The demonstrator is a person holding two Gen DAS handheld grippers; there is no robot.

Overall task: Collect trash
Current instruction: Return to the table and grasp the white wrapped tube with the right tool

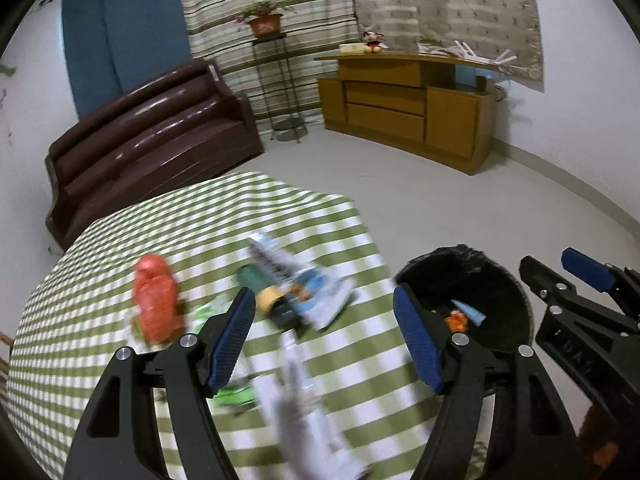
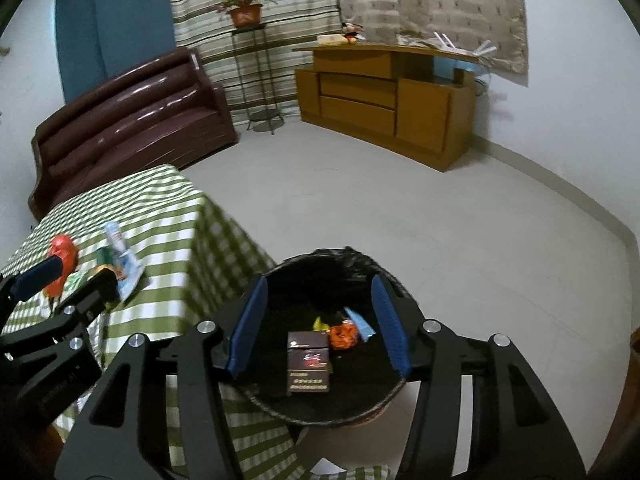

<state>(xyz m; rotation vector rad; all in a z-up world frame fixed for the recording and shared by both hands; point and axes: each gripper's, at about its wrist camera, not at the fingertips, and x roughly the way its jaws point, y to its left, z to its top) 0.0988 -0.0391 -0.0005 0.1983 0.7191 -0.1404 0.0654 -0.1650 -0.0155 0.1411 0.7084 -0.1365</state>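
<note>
Your right gripper [image 2: 320, 320] hangs open and empty above the bin [image 2: 360, 272]; the dark carton [image 2: 309, 364] inside bears unreadable print. Your left gripper [image 1: 324, 336] gapes empty over the surface [image 1: 120, 240].

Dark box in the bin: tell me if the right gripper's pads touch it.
Apart. The right wrist view shows the dark box lying in the bin, clear space between it and both pads.

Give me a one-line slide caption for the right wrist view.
Open right gripper above the black-lined trash bin, where a dark brown box lies among wrappers.
</note>
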